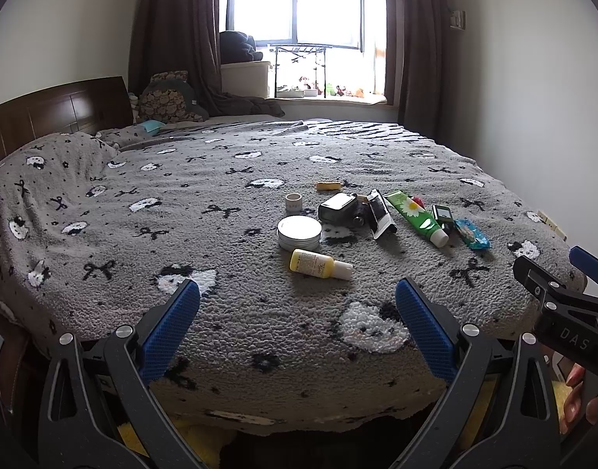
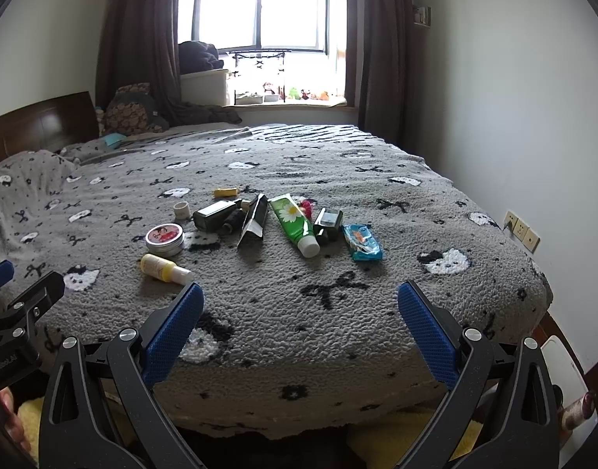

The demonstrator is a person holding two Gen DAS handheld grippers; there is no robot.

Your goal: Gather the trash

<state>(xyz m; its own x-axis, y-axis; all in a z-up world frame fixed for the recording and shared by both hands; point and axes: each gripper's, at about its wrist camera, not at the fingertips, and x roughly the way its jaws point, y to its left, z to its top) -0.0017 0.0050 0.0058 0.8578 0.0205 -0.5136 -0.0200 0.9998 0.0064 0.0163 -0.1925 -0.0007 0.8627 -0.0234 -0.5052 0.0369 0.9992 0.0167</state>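
Both grippers, left [image 1: 298, 299] and right [image 2: 301, 303], are held wide open and empty at the bed's [image 1: 103, 195] near edge. The yellow bottle [image 1: 318, 264] is seen just ahead of the left jaws, long axis crosswise, cap to the right; the left is judged nearer. Beyond, tin [image 1: 299, 232], green tube [image 2: 297, 221] and blue packet [image 2: 362, 242] are spread. "DAS" is read on the right gripper's body; bottle print is unreadable.

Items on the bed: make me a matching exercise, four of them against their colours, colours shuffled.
Things:
1. small bottle
2. daisy tube
3. wipes packet
4. round tin

Colours:
A. blue
B. silver with a red lid picture
C. yellow
D. green

Pairs: 1-C, 2-D, 3-A, 4-B
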